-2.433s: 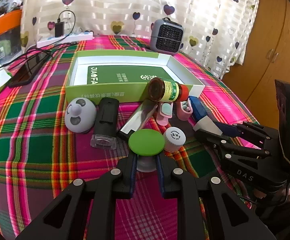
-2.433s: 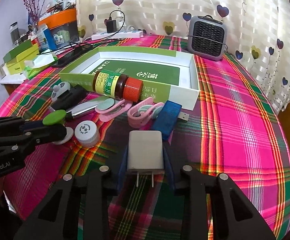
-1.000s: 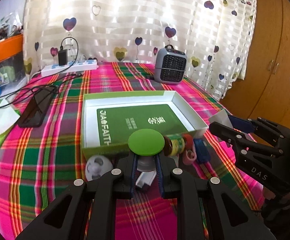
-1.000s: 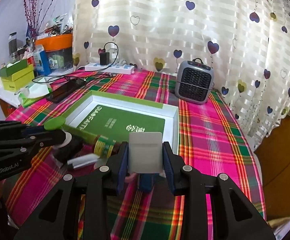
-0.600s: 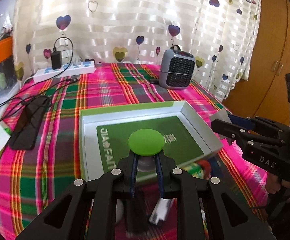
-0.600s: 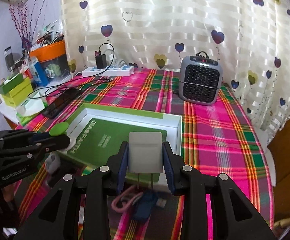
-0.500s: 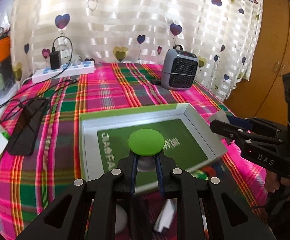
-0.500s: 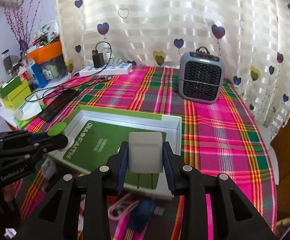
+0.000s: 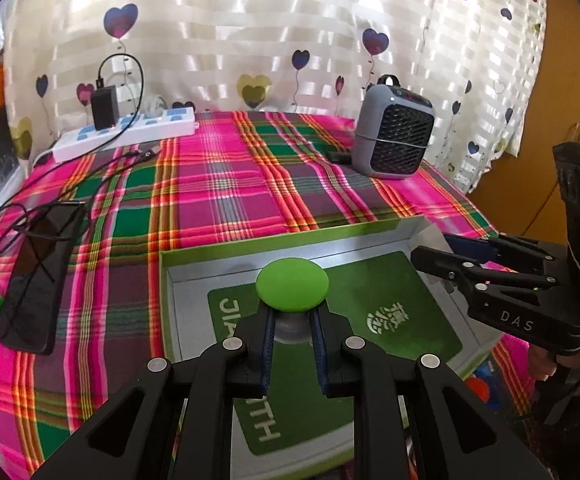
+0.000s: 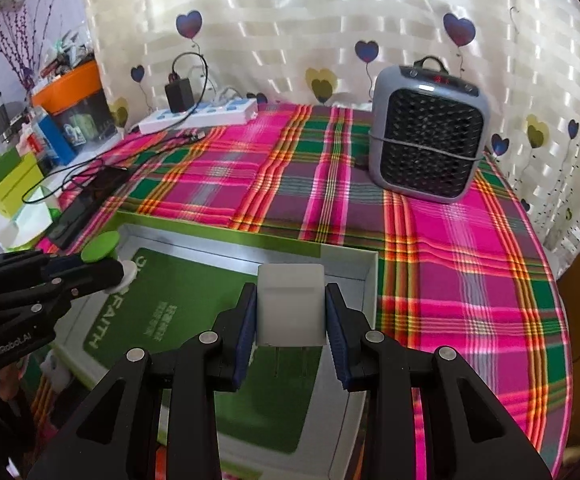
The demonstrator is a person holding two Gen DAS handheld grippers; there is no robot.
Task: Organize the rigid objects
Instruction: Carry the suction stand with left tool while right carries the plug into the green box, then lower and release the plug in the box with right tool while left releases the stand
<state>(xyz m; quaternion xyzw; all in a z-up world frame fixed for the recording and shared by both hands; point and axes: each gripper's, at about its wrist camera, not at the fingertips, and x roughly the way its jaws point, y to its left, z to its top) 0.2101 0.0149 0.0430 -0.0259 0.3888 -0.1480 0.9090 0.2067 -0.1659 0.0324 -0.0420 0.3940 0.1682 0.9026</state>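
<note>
Tongs angled down over box (image 9: 298, 236): left (image 9: 292, 322) pinches green-capped piece (image 9: 292, 286), right (image 10: 291, 312) grips charger (image 10: 291, 310)

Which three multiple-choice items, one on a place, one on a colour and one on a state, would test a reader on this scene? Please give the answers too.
1. Where does the heater stand?
A. inside the box
B. on the cloth beyond the box
C. on the phone

2. What colour is the cap held by the left gripper?
A. green
B. red
C. white

3. What is the state of the right gripper?
A. open and empty
B. shut on a bottle
C. shut on the charger

Answers: 1 B, it stands on the cloth past the box. 2 A, the cap is bright green. 3 C, both pads press the charger.
</note>
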